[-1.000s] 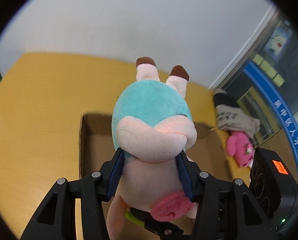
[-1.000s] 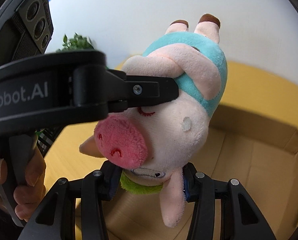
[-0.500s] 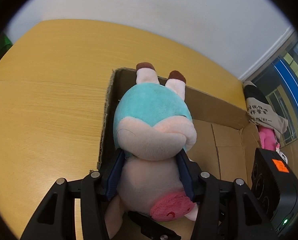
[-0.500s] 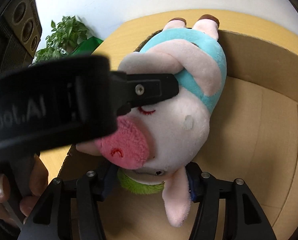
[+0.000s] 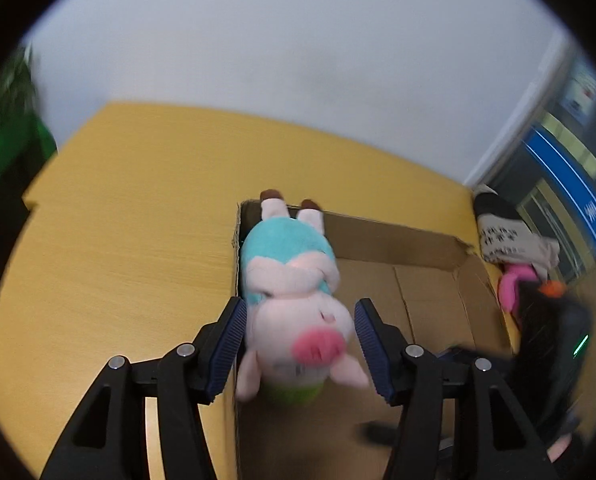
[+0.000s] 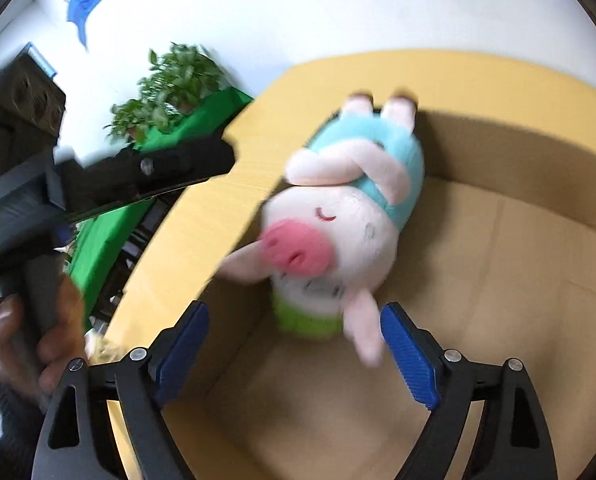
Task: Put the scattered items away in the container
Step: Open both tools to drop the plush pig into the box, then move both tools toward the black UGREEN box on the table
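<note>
A plush pig in a teal shirt lies in the left end of an open cardboard box, feet against the far wall. It also shows in the right wrist view, inside the box. My left gripper is open, its blue pads either side of the pig's head, apart from it. My right gripper is open and empty, just in front of the pig. The left gripper's body shows at the left of the right wrist view.
The box sits on a yellow wooden table. A second pink plush and a printed beige cloth item lie right of the box. A potted plant and a green cloth lie beyond the table's left edge.
Both grippers have opened and let go of the pig, which now lies in the box. Both have drawn back from it.
</note>
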`<state>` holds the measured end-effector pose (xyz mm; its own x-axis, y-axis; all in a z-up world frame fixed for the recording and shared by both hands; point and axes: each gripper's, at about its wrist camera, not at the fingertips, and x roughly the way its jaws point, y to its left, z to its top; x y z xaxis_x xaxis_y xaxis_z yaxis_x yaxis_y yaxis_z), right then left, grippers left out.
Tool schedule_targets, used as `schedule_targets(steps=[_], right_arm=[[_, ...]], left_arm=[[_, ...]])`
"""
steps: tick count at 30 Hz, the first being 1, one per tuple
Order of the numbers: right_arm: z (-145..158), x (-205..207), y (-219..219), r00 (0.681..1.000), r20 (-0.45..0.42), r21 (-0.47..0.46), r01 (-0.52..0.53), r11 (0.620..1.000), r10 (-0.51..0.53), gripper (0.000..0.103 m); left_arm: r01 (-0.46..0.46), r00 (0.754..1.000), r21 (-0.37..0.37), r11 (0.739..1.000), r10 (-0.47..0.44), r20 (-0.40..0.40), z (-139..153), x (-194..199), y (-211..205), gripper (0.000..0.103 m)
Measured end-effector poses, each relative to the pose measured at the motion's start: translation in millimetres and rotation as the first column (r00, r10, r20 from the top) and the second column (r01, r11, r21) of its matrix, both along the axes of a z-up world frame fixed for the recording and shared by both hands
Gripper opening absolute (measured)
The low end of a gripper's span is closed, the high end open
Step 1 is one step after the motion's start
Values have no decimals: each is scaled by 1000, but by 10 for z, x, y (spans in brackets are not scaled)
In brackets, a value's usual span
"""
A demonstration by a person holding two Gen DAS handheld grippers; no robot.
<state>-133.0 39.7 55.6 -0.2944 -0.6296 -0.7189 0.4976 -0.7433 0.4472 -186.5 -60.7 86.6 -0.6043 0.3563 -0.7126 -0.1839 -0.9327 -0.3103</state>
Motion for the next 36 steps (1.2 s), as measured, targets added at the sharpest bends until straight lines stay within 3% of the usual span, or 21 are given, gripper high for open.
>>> schedule_targets(steps=[2, 4, 6, 9, 12, 14, 19, 23, 29, 33, 35, 36], right_arm=[[387, 351, 154, 998, -51, -46, -32, 998, 30, 96], [548, 1133, 197, 994, -104, -46, -33, 998, 28, 98], [386, 1226, 734, 995, -97, -39, 5, 999, -9, 98], [-28, 1077, 1683, 994, 13, -11, 108, 994, -108, 98], [-425, 1330, 2214, 965, 80, 44, 246, 968, -249, 98], [-412, 1456, 2439, 960, 68, 71, 268, 961, -273, 86], [-490, 1491, 2445, 963, 43, 139, 259, 956, -267, 85], [-407, 1674, 2467, 964, 20, 150, 260, 954, -266, 85], [-521, 1639, 2505, 962, 3, 156, 270, 950, -274, 89], [-243, 1863, 2452, 948, -134, 148, 309, 940, -290, 100], [-111, 2014, 2419, 937, -210, 147, 313, 938, -280, 103], [-55, 2097, 2385, 935, -232, 140, 306, 942, -270, 103]], left_arm=[[49, 999, -28, 998, -49, -11, -49, 264, 24, 67], [97, 995, -62, 993, -97, 17, -227, 459, 113, 67], [124, 990, -82, 989, -118, 76, -468, 538, 244, 67], [121, 979, -60, 991, -110, 169, -833, 598, 344, 63], [121, 985, -122, 985, -104, 135, -862, 727, 419, 64], [116, 983, -155, 981, -91, 159, -860, 761, 462, 64], [140, 977, -222, 965, -99, 187, -863, 980, 499, 63], [135, 980, -230, 964, -95, 175, -850, 1266, 480, 63], [91, 986, -162, 983, -66, 155, -804, 1535, 387, 64], [9, 1000, -105, 994, -6, 30, -449, 1827, 293, 66], [-27, 999, -95, 995, 23, -45, -258, 1977, 325, 78], [-45, 996, -97, 994, 37, -80, -185, 2082, 343, 79]])
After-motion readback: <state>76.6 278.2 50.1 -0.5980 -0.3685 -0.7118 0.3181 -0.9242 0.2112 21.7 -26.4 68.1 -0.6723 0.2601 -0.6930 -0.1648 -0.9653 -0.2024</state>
